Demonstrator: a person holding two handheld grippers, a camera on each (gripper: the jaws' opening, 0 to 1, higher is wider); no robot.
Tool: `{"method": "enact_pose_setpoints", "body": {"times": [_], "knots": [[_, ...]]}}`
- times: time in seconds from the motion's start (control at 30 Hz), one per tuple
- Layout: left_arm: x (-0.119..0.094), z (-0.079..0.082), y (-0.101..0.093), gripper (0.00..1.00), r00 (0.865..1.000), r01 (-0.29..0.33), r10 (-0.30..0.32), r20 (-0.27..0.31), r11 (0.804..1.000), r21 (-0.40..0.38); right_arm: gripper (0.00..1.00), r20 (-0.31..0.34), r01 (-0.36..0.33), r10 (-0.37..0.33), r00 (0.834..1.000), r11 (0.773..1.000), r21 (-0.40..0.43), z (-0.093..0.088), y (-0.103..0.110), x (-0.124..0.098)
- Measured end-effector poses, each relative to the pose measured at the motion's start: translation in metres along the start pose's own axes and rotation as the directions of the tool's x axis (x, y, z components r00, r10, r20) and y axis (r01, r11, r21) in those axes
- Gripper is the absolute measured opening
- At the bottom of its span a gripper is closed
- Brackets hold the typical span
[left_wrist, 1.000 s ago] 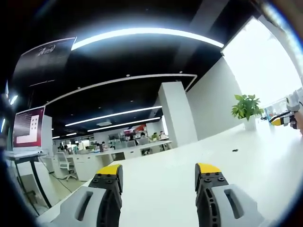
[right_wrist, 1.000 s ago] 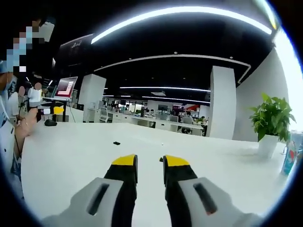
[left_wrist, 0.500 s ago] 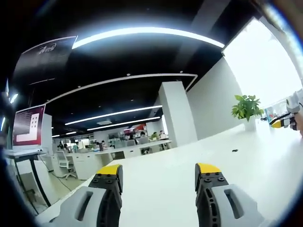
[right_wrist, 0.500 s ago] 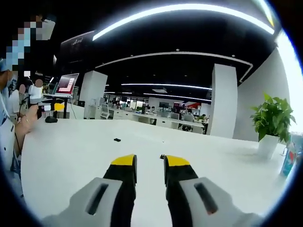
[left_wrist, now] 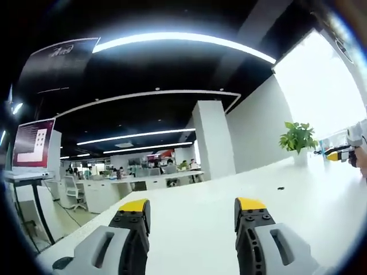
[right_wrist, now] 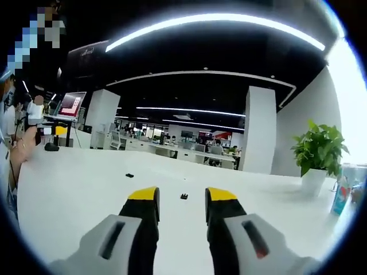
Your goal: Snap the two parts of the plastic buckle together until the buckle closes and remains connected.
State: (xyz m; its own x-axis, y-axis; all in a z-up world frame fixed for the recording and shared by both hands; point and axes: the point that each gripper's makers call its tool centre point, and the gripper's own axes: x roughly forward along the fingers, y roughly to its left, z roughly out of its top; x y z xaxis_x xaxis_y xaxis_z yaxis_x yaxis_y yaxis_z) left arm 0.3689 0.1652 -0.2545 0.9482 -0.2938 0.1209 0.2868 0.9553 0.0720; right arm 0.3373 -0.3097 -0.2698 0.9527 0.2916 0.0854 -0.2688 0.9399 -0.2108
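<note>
Two small black buckle parts lie apart on the white table [right_wrist: 86, 195]. One buckle part [right_wrist: 184, 196] lies just beyond my right gripper [right_wrist: 182, 195], seen in the gap between its yellow tips. The other buckle part [right_wrist: 129, 175] rests farther off to the left. My right gripper is open and holds nothing. In the left gripper view, a small black buckle part [left_wrist: 281, 188] sits far off to the right on the table. My left gripper [left_wrist: 192, 204] is open wide with nothing in it. Each gripper appears small at the other view's edge: the right gripper [left_wrist: 338, 154] and the left gripper [right_wrist: 49, 130].
A potted plant [right_wrist: 318, 154] stands at the table's far right, with a bottle [right_wrist: 339, 195] beside it. A black mouse-like object [right_wrist: 51, 147] lies near the person's hand [right_wrist: 23, 150]. A monitor [left_wrist: 33, 143] stands on the left. Office desks fill the background.
My right gripper's jaws have spread a little. That view has shifted, so a buckle part now sits between the tips. The left gripper view has shifted slightly; its jaws stay the same.
</note>
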Motion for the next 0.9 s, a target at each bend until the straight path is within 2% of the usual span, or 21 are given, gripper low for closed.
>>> {"method": "enact_pose_setpoints", "body": {"times": [0.27,0.4,0.43,0.7,0.9], "knots": [[0.001,0.014,-0.008,0.59,0.999,0.03,-0.03,0.019,0.999,-0.017,0.33,-0.007,0.013,-0.013,1.0,1.0,-0.007,-0.001,-0.003,0.0],[0.005,0.014,-0.011,0.55,0.999,0.044,-0.044,-0.007,0.999,-0.011,0.35,-0.021,0.014,-0.015,1.0,1.0,-0.013,-0.003,-0.003,0.001],[0.009,0.018,-0.017,0.53,0.997,0.069,-0.069,-0.028,0.998,0.002,0.36,-0.031,0.009,-0.01,0.999,1.0,-0.022,-0.005,-0.001,0.001],[0.017,0.036,-0.019,0.53,0.995,0.091,-0.09,-0.032,0.995,0.031,0.36,-0.035,0.003,-0.004,0.999,0.999,-0.035,-0.005,0.002,0.001],[0.025,0.038,-0.023,0.54,0.992,0.116,-0.114,-0.05,0.993,0.029,0.35,-0.04,-0.005,0.003,0.999,0.999,-0.04,-0.005,0.004,0.0]]}}
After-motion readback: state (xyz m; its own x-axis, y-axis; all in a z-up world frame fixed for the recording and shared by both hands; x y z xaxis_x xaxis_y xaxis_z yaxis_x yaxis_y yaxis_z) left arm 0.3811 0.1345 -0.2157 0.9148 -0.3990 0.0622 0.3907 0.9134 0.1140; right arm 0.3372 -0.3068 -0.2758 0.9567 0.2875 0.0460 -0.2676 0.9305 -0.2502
